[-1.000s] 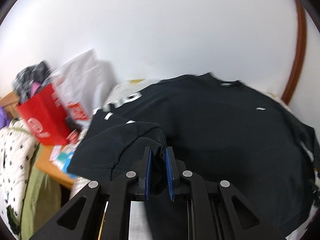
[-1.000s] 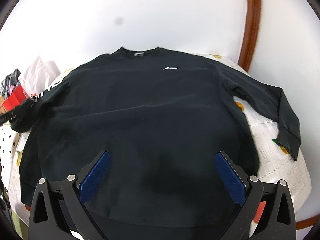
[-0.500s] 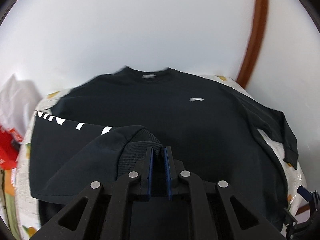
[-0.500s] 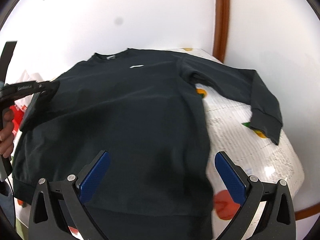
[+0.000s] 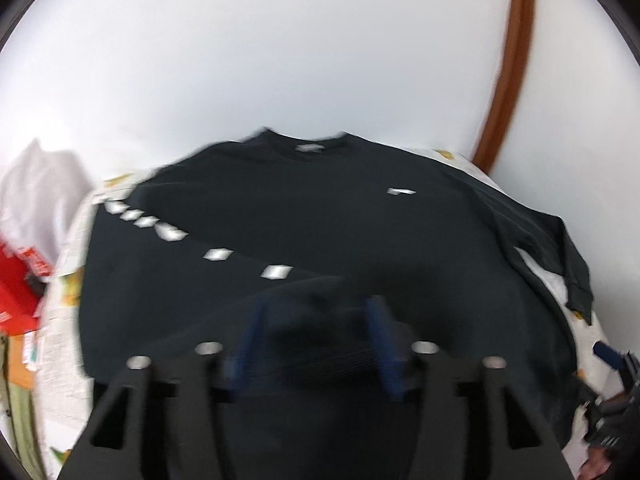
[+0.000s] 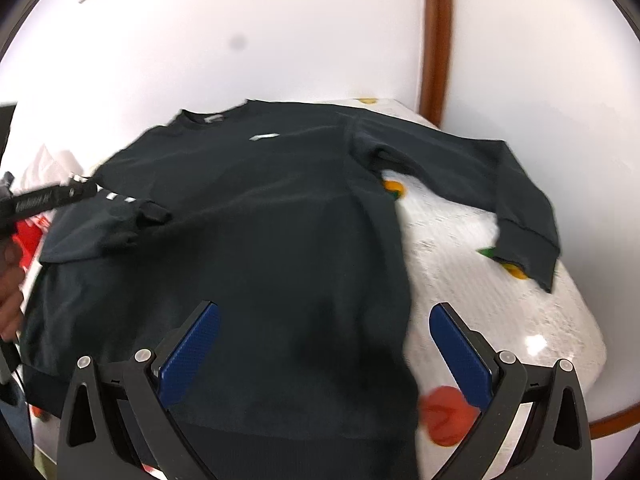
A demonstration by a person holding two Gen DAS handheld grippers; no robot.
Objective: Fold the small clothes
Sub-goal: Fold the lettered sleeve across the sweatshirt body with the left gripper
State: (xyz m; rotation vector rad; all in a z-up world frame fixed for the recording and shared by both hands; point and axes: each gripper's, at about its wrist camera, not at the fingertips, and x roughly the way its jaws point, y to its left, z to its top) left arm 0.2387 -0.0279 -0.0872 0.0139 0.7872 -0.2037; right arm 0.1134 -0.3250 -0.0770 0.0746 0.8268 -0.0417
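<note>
Left gripper (image 5: pixel 316 340) jaws spread, cuff (image 5: pixel 320 344) lying loose between them; right gripper (image 6: pixel 324 356) spread, empty, above sweatshirt (image 6: pixel 260 208). Advise withdrawing straight back, avoiding snagging folded sleeve (image 6: pixel 108 216).

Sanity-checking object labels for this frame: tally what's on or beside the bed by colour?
Black: 1, the sweatshirt
White: 2, the patterned bedcover and the plastic bag
Red: 1, the paper bag
Total: 4

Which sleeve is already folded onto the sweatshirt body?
The lettered sleeve, by the left gripper; the plain sleeve lies spread on the bedspread.
</note>
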